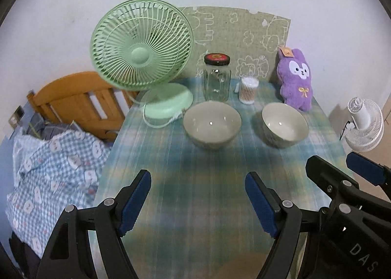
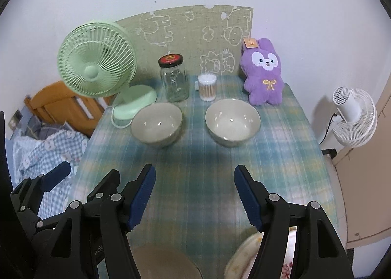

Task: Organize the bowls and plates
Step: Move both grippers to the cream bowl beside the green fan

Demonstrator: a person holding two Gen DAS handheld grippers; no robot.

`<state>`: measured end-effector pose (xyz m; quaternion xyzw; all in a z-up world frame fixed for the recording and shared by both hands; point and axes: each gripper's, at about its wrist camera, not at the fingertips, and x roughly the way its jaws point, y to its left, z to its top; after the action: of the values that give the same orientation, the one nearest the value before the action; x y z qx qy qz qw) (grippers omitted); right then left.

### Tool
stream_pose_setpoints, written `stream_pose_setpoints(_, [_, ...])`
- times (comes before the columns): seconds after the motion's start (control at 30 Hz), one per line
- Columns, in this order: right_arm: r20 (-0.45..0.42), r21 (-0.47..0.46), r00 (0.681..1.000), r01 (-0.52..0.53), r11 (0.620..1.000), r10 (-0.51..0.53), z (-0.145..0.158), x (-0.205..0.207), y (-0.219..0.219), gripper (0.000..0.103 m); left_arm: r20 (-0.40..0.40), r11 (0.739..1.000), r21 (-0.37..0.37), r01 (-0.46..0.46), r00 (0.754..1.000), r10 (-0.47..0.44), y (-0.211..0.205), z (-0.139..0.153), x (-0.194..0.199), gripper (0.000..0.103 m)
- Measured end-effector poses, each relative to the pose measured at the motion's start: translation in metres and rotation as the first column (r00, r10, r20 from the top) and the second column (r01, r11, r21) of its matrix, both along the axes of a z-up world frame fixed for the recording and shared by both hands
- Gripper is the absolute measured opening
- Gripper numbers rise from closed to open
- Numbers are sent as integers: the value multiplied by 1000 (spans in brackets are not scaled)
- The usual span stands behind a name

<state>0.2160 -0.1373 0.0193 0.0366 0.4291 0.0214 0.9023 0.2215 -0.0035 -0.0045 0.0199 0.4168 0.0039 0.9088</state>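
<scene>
Left wrist view shows the left gripper [image 1: 198,196] above the near part of the bench [image 1: 207,196], its jaws spread with nothing between them. Two bowls stand upright and well apart from each other at the far half: the left bowl [image 1: 212,124] near the base of the green fan [image 1: 141,45], the right bowl [image 1: 284,124] just in front of the purple plush toy [image 1: 295,81]. I think they are set side by side so that each hand can take one. Behind them the glass jar [image 1: 217,81] and the cotton swab cup [image 1: 249,90] leave little room.

Right wrist view shows the right gripper [image 2: 194,196], jaws also spread and empty. At the bottom edge a brown plate [image 2: 166,262] and a flowered plate [image 2: 240,254] lie partly hidden. No object blocks the way to the bowls.
</scene>
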Motion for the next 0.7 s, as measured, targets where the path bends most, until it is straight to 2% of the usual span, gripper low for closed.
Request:
stream_pose_setpoints(0.17, [12, 1, 999, 32, 999, -32, -5, 39, 9, 70, -34, 998, -45, 40, 999, -42, 12, -7, 44, 81])
stream_pose_setpoints(0.37, [17, -25, 999, 35, 999, -35, -19, 79, 22, 70, -12, 998, -35, 51, 999, -51, 19, -19, 86, 79])
stream_pose_setpoints(0.53, [11, -63, 999, 47, 997, -46, -39, 113, 31, 78, -59, 995, -64, 80, 995, -84, 24, -41, 118, 78])
stream_pose_setpoints(0.6, [9, -63, 999, 51, 997, -51, -45, 124, 32, 78, -66, 994, -83, 65, 995, -71, 28, -48, 128, 78])
stream_pose_setpoints(0.7, [8, -55, 998, 56, 997, -56, -56, 141, 34, 78, -41, 998, -57, 35, 998, -38, 29, -56, 143, 78])
